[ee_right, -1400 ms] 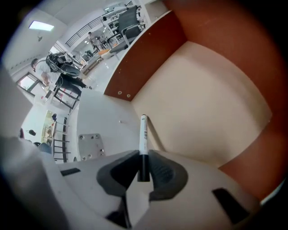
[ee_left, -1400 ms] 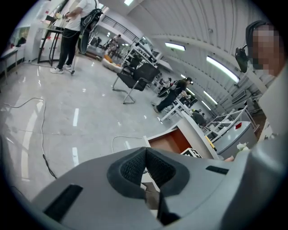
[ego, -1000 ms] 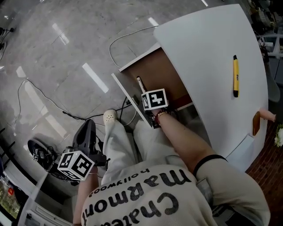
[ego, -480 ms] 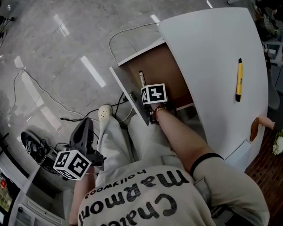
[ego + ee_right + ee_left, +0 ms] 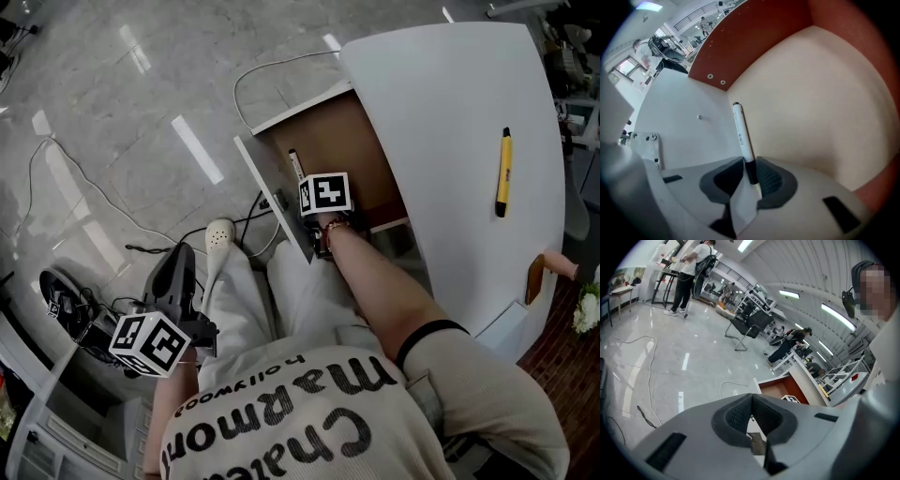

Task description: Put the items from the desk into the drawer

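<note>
The drawer stands pulled out from under the white tabletop, and its brown bottom is open to view. The right gripper reaches steeply down into it. Its jaws have just been opening and now stand apart, with the black end of a white marker between them. The marker touches the right pad or lies very near to it, and a gap shows on the other side, so the pads do not clamp it. The marker lies on the drawer bottom, along the corner where the bottom meets the white side wall.

A yellow pen lies on the tabletop, well apart from the drawer, near the far edge.

The left gripper is held low beside the person's leg, over the grey floor. Its jaws are together at the tips and nothing is between them.
</note>
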`<action>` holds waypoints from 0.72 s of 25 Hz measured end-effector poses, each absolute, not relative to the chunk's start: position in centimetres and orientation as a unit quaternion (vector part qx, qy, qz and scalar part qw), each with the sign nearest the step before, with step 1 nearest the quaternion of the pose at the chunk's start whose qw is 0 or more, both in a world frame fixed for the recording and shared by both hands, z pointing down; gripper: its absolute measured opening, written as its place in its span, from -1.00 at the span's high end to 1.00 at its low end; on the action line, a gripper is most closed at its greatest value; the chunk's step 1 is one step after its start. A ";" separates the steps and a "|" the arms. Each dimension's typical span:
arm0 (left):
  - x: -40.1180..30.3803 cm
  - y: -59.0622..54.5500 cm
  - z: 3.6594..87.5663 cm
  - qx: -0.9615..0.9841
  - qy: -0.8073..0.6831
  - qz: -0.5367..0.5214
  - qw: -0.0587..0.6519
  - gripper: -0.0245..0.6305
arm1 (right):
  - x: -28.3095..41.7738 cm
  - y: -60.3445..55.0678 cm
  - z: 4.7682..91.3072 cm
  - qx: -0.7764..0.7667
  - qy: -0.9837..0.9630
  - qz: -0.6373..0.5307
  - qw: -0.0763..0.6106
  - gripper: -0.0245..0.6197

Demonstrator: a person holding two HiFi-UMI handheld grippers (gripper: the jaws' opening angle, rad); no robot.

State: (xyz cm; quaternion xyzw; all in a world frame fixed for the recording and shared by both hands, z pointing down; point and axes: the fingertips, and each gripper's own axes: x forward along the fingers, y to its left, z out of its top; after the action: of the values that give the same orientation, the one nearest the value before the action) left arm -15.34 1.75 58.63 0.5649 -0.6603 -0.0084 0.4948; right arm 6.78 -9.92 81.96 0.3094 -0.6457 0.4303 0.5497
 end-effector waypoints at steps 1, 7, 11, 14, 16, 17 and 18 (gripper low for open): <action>-15.5 1.9 58.5 0.564 -0.662 -0.010 0.494 0.92 | 6.8 -9.9 81.9 0.311 -0.644 0.431 0.550 0.64; -16.3 1.4 56.4 0.578 -0.651 -0.017 0.491 0.92 | 6.9 -9.7 78.8 0.341 -0.630 0.451 0.532 0.57; -17.3 -1.0 53.1 0.623 -0.629 -0.021 0.465 0.92 | 6.4 -9.4 74.9 0.376 -0.631 0.466 0.494 0.58; -17.6 -2.6 50.0 0.658 -0.607 -0.018 0.446 0.92 | 6.1 -9.3 71.4 0.411 -0.632 0.477 0.452 0.71; -17.9 -3.3 48.2 0.678 -0.592 -0.015 0.434 0.92 | 5.8 -9.0 68.9 0.428 -0.632 0.482 0.430 0.92; -18.1 -3.6 47.5 0.689 -0.584 -0.012 0.429 0.92 | 5.5 -8.8 67.6 0.434 -0.634 0.484 0.418 0.91; -18.1 -3.9 46.7 0.699 -0.576 -0.009 0.424 0.92 | 5.1 -8.5 66.3 0.438 -0.638 0.488 0.405 0.91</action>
State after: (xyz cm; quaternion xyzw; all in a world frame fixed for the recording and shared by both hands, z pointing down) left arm -18.15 -3.94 46.75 0.6986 -0.5763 -0.0087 0.4240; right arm 5.13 -8.47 66.30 0.4376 -0.6376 0.4876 0.4052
